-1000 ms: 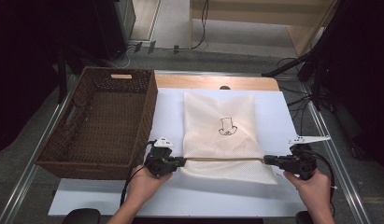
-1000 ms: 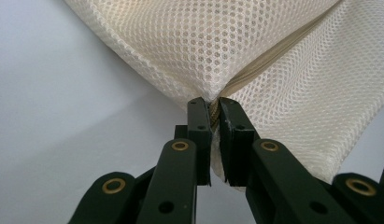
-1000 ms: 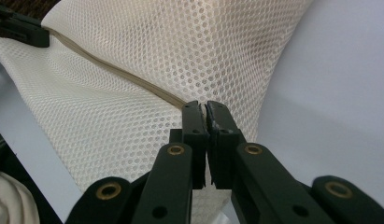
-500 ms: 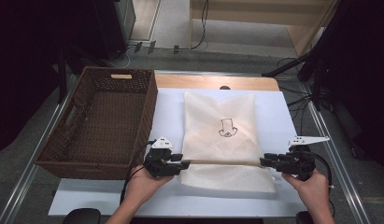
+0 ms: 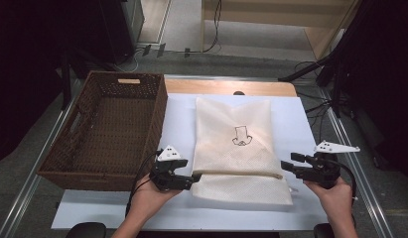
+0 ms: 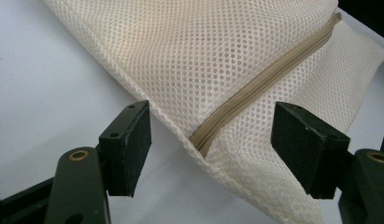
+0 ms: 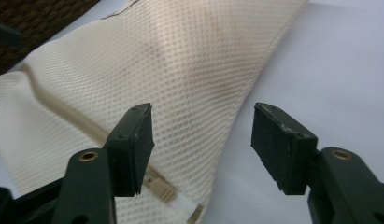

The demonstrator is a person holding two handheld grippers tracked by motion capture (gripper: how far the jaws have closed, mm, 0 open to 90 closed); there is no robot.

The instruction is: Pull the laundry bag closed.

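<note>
We see a cream mesh bag lying flat on the white sheet that covers the bench, about mid-width, its near end close to the front edge. The near part is folded over, w/ a tan zipper running left-right across the fold. A small black drawing sits on the upper layer.

Left hand-held gripper rests at the bag's near-left corner, held by the person's left hand. Its jaws have just been opening and now stand wide. In the left gripper view the zipper end & the bag's corner lie between the pads, but neither pad presses on the mesh, so nothing is gripped.

Right hand-held gripper sits at the bag's near-right side, in the right hand. Its jaws have also just been opening and are spread wide. In the right gripper view the bag's edge runs down between the pads, the left pad over the mesh, the right pad over bare sheet. No grip there either.

A brown wicker basket stands along the bench's left edge, just beside the sheet, apart from the bag. Floor & cables lie beyond the far edge.
</note>
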